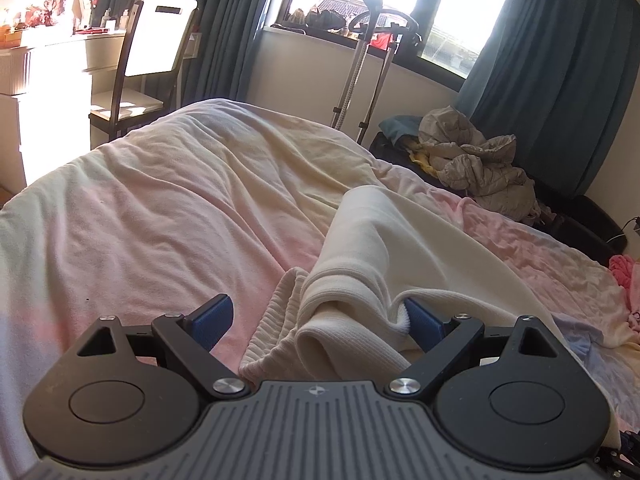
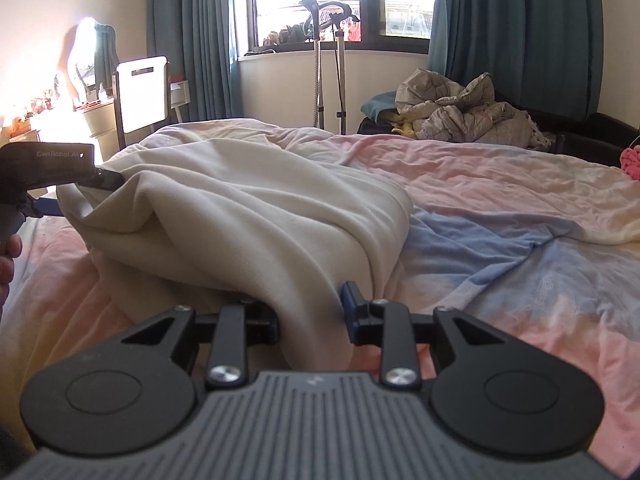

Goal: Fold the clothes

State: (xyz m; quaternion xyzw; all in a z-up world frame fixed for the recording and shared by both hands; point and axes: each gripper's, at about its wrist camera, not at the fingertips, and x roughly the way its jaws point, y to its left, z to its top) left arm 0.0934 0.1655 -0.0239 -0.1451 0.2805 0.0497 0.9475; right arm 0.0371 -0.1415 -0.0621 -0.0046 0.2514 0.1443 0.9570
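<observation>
A cream knit garment [image 1: 380,240] lies bunched on the bed's pink and blue cover [image 1: 160,208]. My left gripper [image 1: 318,322] is open wide. The garment's ribbed edge rests against its right blue pad [image 1: 424,324], while the left pad [image 1: 212,320] is bare. In the right wrist view the garment [image 2: 260,208] rises in a hump, with one corner hanging over a finger of the left gripper [image 2: 80,194]. A hand [image 2: 8,256] holds that gripper. My right gripper [image 2: 312,316] is shut on a thick fold of the garment near its front edge.
A chair [image 1: 156,40] and a cluttered dresser [image 1: 48,52] stand beyond the bed at the far left. A metal stand [image 1: 376,60] is under the window. A heap of grey quilted clothes [image 1: 476,160] lies at the far right, and something pink [image 1: 624,272] sits at the right edge.
</observation>
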